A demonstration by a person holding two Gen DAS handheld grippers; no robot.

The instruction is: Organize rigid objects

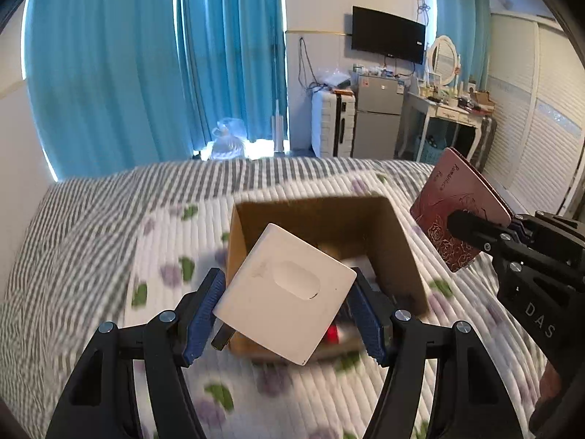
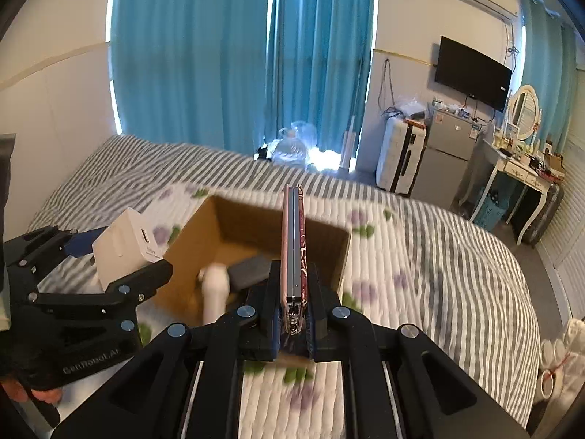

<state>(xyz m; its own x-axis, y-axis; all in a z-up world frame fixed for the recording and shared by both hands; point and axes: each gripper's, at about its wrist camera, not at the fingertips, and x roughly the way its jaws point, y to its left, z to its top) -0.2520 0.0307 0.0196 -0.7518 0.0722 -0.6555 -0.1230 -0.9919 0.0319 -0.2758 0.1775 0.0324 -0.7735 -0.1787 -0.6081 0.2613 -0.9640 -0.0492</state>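
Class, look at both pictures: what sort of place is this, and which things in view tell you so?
Most likely a bedroom: a bed with a striped and floral quilt, a dressing table with an oval mirror, and a wall-mounted television.

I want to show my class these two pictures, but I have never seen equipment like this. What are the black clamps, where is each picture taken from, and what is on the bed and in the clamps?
No robot here: a person holds a two-finger clamp, called a gripper, in each hand. Each gripper carries a wide-angle camera looking along its fingers, so each picture is one gripper's own view, and the room looks bent.

The left gripper holds a white box between blue pads. The right gripper is shut on a thin pink case with a rose pattern, seen edge-on in its own view. Each gripper also shows in the other's picture.

Below them, on a quilt on the bed, stands an open cardboard box with a few blurred things inside.
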